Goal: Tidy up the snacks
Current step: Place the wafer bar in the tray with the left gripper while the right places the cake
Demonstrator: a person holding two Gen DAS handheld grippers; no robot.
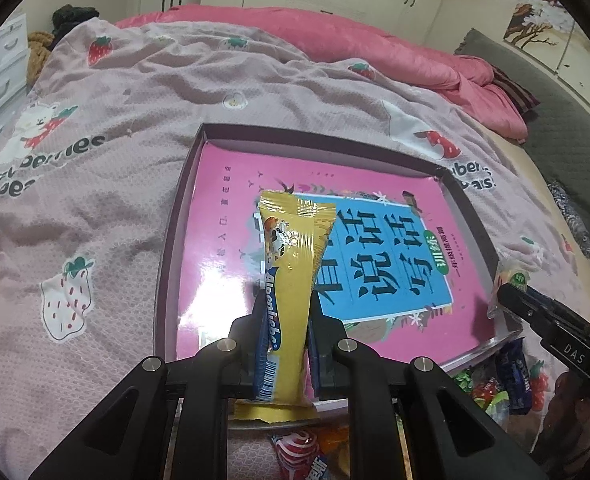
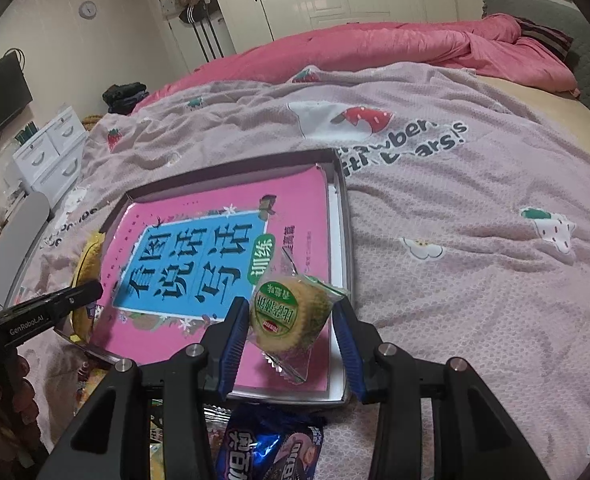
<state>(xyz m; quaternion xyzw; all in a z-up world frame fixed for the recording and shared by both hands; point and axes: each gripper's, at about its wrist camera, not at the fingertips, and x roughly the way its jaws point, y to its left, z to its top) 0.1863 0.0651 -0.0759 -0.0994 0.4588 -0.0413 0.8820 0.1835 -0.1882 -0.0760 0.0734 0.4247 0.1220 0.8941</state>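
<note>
"Alpenliebe" runs down the yellow candy stick [image 1: 291,280]. The right tool [image 1: 551,320] carries "DAS", the left tool [image 2: 47,312] "GenRobot.AI". The bedcover [image 2: 435,136] reads "bears!". The pink book [image 2: 199,264] shows "训练".

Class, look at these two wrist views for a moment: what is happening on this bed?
A person is sorting snacks with a handheld gripper in each hand. The left gripper is shut on a long yellow candy packet; the right gripper holds a round wrapped biscuit. Both snacks are above a shallow box with a pink book lying in it, on the strawberry bedcover. More snack packets lie on the near side of the box.
</note>
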